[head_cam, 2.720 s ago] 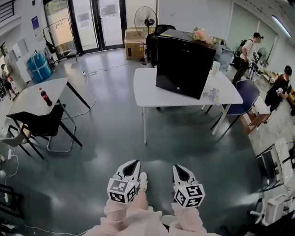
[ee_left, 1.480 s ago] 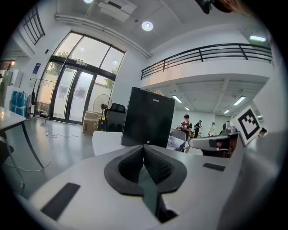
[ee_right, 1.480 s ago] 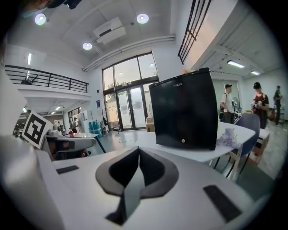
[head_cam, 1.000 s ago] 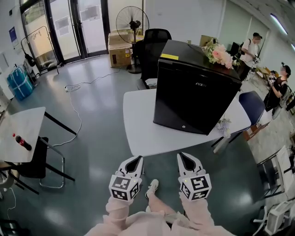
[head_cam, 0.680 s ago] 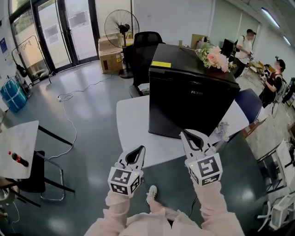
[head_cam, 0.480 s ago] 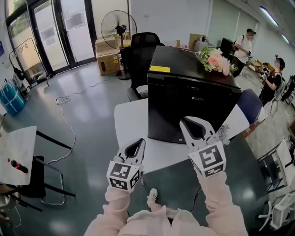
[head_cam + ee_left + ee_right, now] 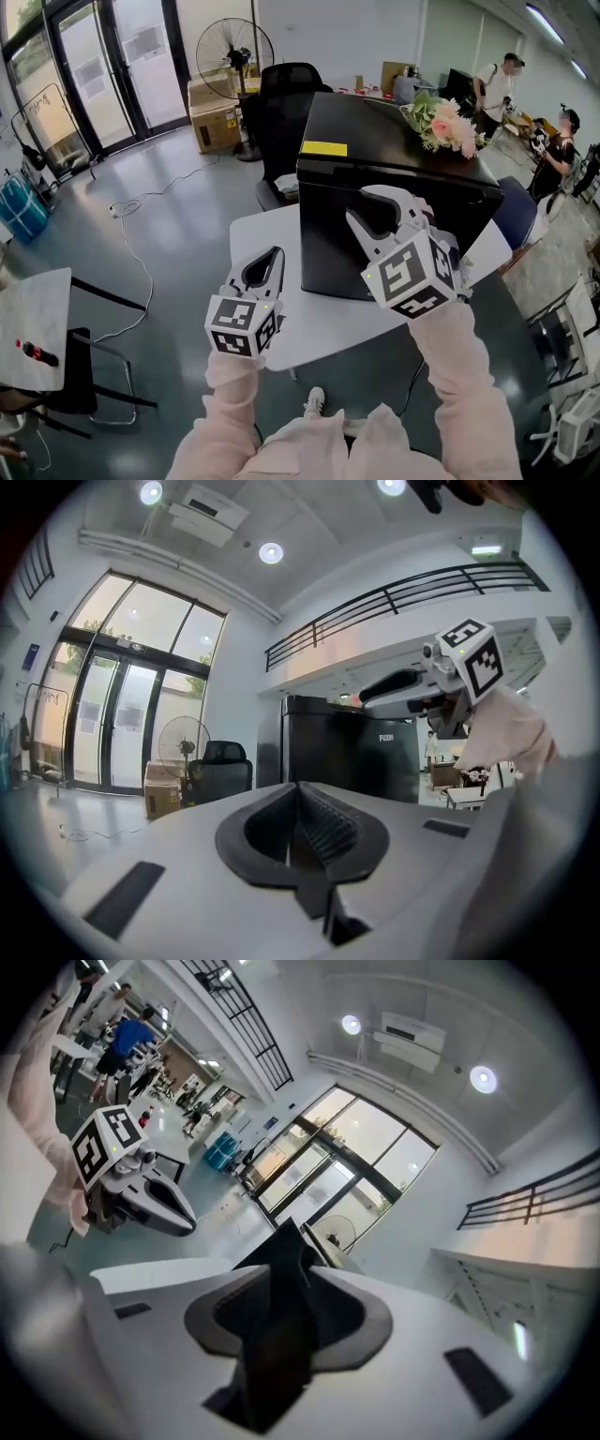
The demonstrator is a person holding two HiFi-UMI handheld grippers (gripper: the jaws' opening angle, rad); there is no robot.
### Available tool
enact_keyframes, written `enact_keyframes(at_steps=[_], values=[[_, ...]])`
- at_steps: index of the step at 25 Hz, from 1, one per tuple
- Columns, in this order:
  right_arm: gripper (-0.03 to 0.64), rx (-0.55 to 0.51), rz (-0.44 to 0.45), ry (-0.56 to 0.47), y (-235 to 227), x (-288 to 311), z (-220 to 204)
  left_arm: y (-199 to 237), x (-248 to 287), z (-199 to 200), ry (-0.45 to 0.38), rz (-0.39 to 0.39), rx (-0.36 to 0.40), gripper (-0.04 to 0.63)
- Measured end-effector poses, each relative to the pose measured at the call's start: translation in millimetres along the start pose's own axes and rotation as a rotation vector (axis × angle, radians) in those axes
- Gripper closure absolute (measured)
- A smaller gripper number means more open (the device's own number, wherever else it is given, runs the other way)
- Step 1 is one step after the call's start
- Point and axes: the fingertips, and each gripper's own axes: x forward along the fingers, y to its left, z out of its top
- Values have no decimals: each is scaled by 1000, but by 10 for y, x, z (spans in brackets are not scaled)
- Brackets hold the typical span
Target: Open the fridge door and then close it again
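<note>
Head view: the fridge (image 7: 403, 178) stands upright on the white table (image 7: 267, 244), directly ahead of both your tools. It is a black box with its long axis vertical. Its closed door faces back towards you. A yellow label (image 7: 324, 148) lies on its top just above your right tool, and a bunch of flowers (image 7: 441, 120) lies further back on that top. Your right gripper (image 7: 380, 204) is raised in front of the door's upper half and rolled to one side. Its jaws are spread and have just been opening, with nothing gripped. From here you cannot tell whether the tips touch the door. Your left gripper (image 7: 266, 266) is lower and to the left of the right one. It is over the table's near edge, short of the fridge's left front corner, with its jaws pressed together.

Left gripper view: your pads (image 7: 323, 822) meet along their ribbed faces with nothing between them. The fridge (image 7: 342, 752) rises beyond the tips, slightly to their right. It is upright, and the face with the white lettering is turned towards this tool. Your right gripper (image 7: 380, 688) hangs above and to the right, its tips level with the fridge's top edge. A fan (image 7: 176, 738) and a black chair (image 7: 220, 771) stand off to the left, well behind.

Right gripper view: the picture is rolled, so the room leans. Your jaws stand apart, and the dark body of the fridge (image 7: 281, 1255) fills the gap between them as a tall wedge running away from the tool. No pad presses on it. Your left gripper (image 7: 178, 1213) shows off to the left, its jaws together.
</note>
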Motion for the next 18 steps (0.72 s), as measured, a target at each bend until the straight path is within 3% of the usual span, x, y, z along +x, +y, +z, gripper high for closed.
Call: enact_keyframes(at_steps=[5, 10, 18], values=[[462, -75, 74, 136, -32, 284, -59, 122, 118, 70, -13, 9, -17, 583], [476, -133, 53, 253, -60, 469, -156, 208, 171, 26, -6, 23, -29, 583], [489, -177, 99, 336, -16, 497, -164, 263, 169, -22, 5, 32, -28, 583]])
